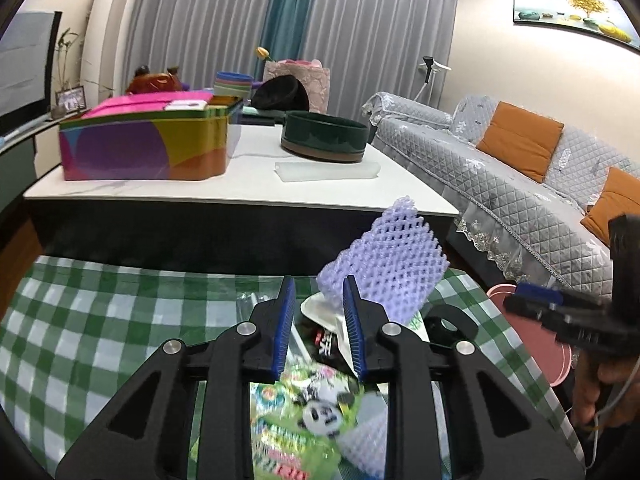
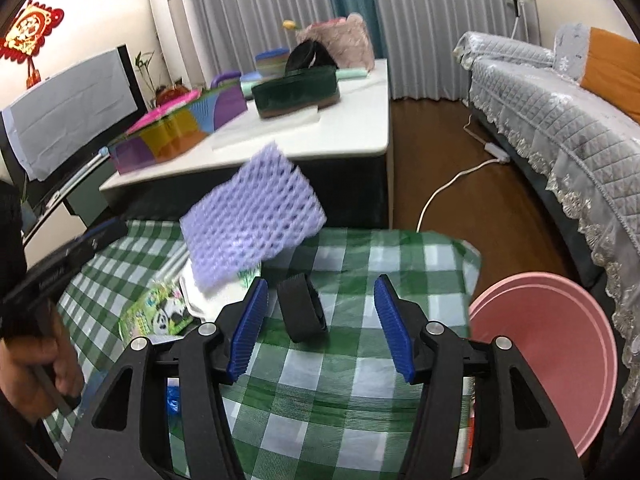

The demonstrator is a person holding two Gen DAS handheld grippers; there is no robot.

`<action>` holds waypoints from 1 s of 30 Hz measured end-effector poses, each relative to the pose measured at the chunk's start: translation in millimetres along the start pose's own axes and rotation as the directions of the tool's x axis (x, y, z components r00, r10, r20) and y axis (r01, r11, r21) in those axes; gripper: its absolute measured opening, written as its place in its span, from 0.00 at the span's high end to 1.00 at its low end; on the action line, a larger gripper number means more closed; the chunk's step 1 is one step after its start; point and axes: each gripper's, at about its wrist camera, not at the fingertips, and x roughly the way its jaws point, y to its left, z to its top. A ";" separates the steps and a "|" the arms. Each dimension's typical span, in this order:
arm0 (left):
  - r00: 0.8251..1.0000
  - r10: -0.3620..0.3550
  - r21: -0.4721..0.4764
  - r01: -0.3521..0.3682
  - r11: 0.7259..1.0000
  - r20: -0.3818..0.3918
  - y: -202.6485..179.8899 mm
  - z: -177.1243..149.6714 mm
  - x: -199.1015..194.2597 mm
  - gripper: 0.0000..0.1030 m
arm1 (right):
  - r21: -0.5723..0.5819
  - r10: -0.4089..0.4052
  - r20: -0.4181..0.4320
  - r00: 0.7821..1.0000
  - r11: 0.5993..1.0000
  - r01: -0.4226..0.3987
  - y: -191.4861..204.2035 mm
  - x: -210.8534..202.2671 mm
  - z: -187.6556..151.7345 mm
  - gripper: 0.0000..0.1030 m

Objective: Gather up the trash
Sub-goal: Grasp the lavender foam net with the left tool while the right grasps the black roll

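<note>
A green-and-white checked bag (image 1: 100, 320) (image 2: 360, 360) lies open below me. In its mouth sit a green panda snack wrapper (image 1: 316, 408) (image 2: 160, 316), a white paper piece (image 1: 320, 308) and a purple foam net (image 1: 384, 268) (image 2: 252, 216) that sticks up tilted. My left gripper (image 1: 319, 284) hangs over this trash with a narrow gap between its blue pads and nothing clamped. It also shows in the right wrist view as the left gripper (image 2: 104, 236). My right gripper (image 2: 322, 282) (image 1: 520, 300) is open above the bag's black strap handle (image 2: 302, 308).
A pink basin (image 2: 552, 352) (image 1: 532, 344) stands right of the bag. Behind is a white low table (image 1: 248, 196) with a colourful tin (image 1: 144, 144) and a dark green round box (image 1: 324, 136). A grey quilted sofa (image 1: 520, 184) runs along the right, with a power cord (image 2: 444, 188) on the floor.
</note>
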 end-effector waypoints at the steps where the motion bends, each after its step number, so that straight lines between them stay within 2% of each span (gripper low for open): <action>1: 1.000 -0.004 -0.001 0.004 1.000 -0.002 1.4 0.6 4.5 0.76 | 0.000 0.004 -0.011 1.000 1.000 -0.004 0.3 5.1 -1.5 0.45; 7: 0.998 -0.051 -0.014 0.050 0.999 -0.028 3.8 4.2 31.7 0.74 | -0.017 0.014 -0.057 0.998 1.000 -0.015 6.0 31.7 -7.7 0.45; 9: 0.997 -0.066 -0.012 0.066 0.998 -0.034 2.4 4.8 39.6 0.70 | -0.023 0.013 -0.070 0.997 1.000 -0.015 7.1 38.7 -9.6 0.45; 11: 0.996 -0.078 -0.015 0.078 0.997 -0.038 2.0 6.1 45.7 0.58 | -0.019 0.017 -0.082 0.997 1.000 -0.018 6.3 43.6 -10.7 0.45; 13: 0.995 -0.090 -0.017 0.089 0.996 -0.048 0.9 6.5 53.2 0.55 | -0.018 0.018 -0.089 0.996 1.000 -0.020 6.3 47.4 -11.5 0.45; 16: 0.993 -0.089 -0.018 0.088 0.996 -0.076 -1.1 4.9 64.6 0.54 | -0.014 0.021 -0.100 0.995 1.000 -0.023 4.6 52.0 -12.9 0.46; 19: 0.990 -0.102 -0.017 0.101 0.995 -0.099 -4.5 3.4 71.1 0.55 | -0.011 0.028 -0.110 0.994 1.000 -0.029 2.9 53.1 -14.5 0.50; 21: 0.989 -0.098 -0.003 0.099 0.995 -0.108 -7.6 3.4 72.9 0.65 | -0.013 0.037 -0.117 0.992 0.999 -0.038 2.8 54.0 -14.8 0.60; 22: 0.989 -0.092 0.006 0.093 0.996 -0.116 -9.3 3.5 73.7 0.75 | -0.014 0.042 -0.120 0.992 0.999 -0.044 2.9 54.4 -14.5 0.68; 23: 0.988 -0.089 0.009 0.091 0.996 -0.123 -10.3 3.9 74.0 0.76 | -0.018 0.046 -0.123 0.991 0.999 -0.049 3.6 54.0 -14.3 0.73; 24: 0.988 -0.088 0.011 0.090 0.996 -0.125 -11.1 4.6 73.4 0.78 | -0.022 0.045 -0.124 0.991 0.999 -0.048 4.1 53.5 -14.3 0.75; 25: 0.988 -0.092 0.012 0.094 0.995 -0.123 -11.9 5.8 71.3 0.86 | -0.028 0.040 -0.124 0.992 0.999 -0.044 4.6 52.5 -13.8 0.75; 30: 0.991 -0.085 0.034 0.089 0.995 -0.105 -17.7 12.8 54.9 0.89 | -0.024 0.041 -0.089 0.995 0.999 -0.043 3.4 36.3 -6.3 0.76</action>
